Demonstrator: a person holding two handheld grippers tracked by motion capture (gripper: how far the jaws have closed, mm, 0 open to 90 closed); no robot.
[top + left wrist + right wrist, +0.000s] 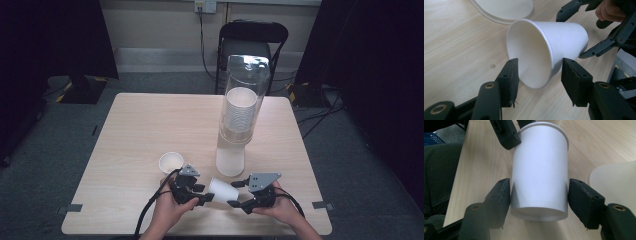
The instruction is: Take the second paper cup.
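A white paper cup lies on its side in the air between my two grippers, near the table's front edge. My right gripper is shut on the cup close to its base, a pad pressing on each side. My left gripper faces the open mouth of the cup. Its jaws straddle the rim, with a thin gap at the right pad, so it stands open. In the high view the left gripper is at the rim and the right gripper at the base.
A cup dispenser stands just behind, a clear tube holding a stack of cups on a white base. A second paper cup stands upright to the left. A black chair is beyond the table.
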